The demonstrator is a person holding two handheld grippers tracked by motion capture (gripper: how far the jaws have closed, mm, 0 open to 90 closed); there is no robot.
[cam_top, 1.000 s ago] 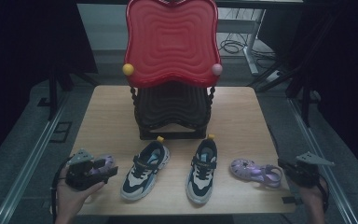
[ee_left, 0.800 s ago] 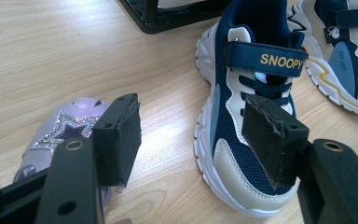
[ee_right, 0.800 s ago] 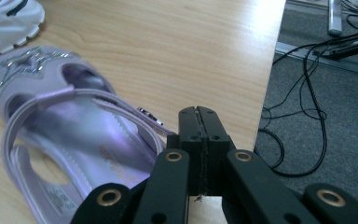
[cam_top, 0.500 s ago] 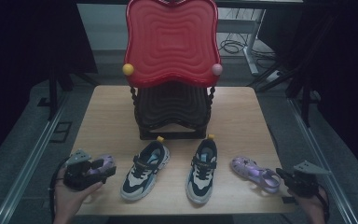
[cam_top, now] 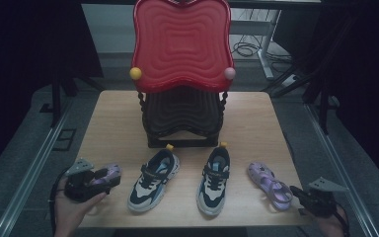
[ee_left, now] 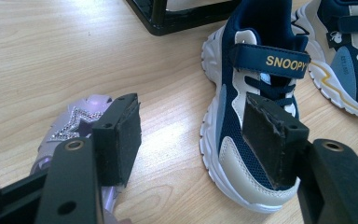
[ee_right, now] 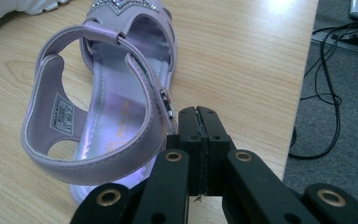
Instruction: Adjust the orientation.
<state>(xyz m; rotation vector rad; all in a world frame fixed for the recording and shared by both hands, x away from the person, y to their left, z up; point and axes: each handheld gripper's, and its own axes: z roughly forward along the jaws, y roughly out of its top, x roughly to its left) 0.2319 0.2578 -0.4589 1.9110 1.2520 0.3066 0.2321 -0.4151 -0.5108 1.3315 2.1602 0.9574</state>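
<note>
Lilac right sandal (ee_right: 107,116) beside empty, closed right tongs (ee_right: 199,114); left tongs (ee_left: 191,135) gape over left sandal (ee_left: 70,126). Risk: nudging either sandal off the tabletop (cam_top: 256,123) edge.

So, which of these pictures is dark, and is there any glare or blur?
High view: dim, the surroundings nearly black, the purple sandal soft. Left gripper view: bright, with glare on the table and the near jaws blurred. Right gripper view: well lit and sharp, pale glare at the table's far edge.

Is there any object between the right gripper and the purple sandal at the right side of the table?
Nothing visible. The right gripper, jaws shut, sits right beside the purple sandal, by its heel strap, with no object between them.
</note>
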